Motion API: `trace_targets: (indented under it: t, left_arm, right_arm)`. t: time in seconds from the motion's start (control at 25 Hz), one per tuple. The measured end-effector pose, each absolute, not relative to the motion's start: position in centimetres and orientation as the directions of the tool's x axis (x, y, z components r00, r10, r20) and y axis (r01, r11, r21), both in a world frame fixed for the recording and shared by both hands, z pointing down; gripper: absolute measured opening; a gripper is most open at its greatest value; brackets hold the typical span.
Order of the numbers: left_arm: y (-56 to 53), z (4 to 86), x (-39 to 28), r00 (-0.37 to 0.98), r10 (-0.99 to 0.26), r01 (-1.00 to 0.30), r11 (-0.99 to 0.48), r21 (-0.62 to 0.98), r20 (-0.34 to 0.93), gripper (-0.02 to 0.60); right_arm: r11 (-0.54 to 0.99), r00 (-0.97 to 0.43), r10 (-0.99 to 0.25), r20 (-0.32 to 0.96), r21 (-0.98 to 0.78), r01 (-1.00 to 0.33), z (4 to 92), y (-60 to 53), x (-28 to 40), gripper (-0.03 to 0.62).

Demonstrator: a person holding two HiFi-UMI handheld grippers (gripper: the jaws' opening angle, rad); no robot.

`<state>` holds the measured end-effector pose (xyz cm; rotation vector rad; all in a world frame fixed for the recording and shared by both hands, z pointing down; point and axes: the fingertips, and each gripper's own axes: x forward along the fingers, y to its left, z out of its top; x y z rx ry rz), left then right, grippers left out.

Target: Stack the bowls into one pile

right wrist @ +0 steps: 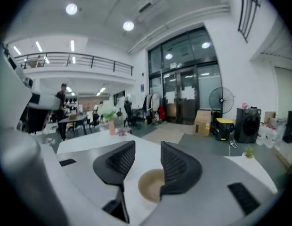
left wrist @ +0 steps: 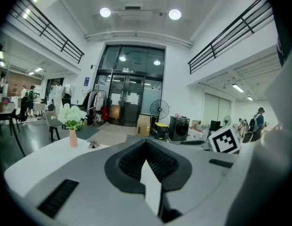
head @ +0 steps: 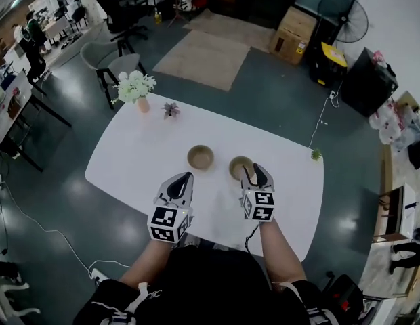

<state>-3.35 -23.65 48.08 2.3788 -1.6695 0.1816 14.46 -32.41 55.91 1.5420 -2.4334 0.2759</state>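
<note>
Left gripper (head: pixel 183 179) closed, right gripper (head: pixel 255 171) spread.

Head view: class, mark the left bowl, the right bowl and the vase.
left bowl (head: pixel 200 157), head view, centre of its inside.
right bowl (head: pixel 238 168), head view, the visible part of its inside.
vase (head: pixel 143 105), head view, middle of its body.

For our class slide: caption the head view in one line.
Unstacked: right gripper open over right bowl; left bowl apart on white table.
</note>
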Motion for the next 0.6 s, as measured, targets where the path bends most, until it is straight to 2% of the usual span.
trace_targets:
  t: [0.08,0.16,0.32,0.6]
  left_arm:
    - [-24.1,47.6,-2.3,0.371,-0.902,-0.929,-0.354,0.110,0.220,0.011]
    - [-24.5,47.1,-1.2,0.398,-0.893,-0.917,-0.384,0.104,0.210,0.011]
    - [-25.2,46.2,1.1,0.448,-0.873,-0.894,-0.438,0.095,0.192,0.011]
    - [-25.8,45.8,5.4,0.520,-0.834,-0.854,-0.514,0.082,0.185,0.011]
  right_arm:
    - [0.347,-0.350,-0.919,0.184,-0.048,-0.937,52.2,-31.6,16.3,0.161]
    - [0.272,-0.275,-0.958,0.086,-0.046,-0.961,48.8,-30.4,18.3,0.104]
    - [0.143,-0.142,-0.989,-0.034,-0.029,-0.989,44.2,-28.0,21.9,0.017]
    - [0.095,-0.094,-0.995,-0.046,-0.025,-0.995,43.7,-25.7,25.6,0.015]
